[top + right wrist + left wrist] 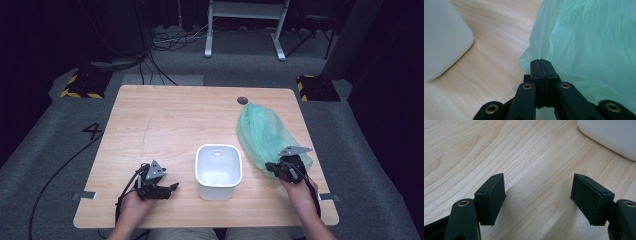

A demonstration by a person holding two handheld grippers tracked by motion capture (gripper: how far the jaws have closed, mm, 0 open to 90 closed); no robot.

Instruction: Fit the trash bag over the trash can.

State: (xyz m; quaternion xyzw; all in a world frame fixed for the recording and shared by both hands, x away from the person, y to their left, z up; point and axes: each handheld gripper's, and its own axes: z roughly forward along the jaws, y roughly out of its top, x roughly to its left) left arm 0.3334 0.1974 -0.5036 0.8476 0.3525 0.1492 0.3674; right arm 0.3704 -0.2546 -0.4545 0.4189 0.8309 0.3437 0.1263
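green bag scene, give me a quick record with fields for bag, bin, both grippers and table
bag: thin green plastic bag, lying crumpled on the table's right side
bin: white bin, upright, open top, apart from the bag
right gripper: right gripper shut on the bag's near edge
left gripper: left gripper open, nothing between its jaws, low over bare wood left of the bin
table: wooden table, dark round hole near its far edge

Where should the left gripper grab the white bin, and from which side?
Probably the near-left rim of the white bin, coming from the left gripper's side: the bin stands upright and open-topped, its wall thin enough for the open jaws, one inside, one outside. The body looks too wide.
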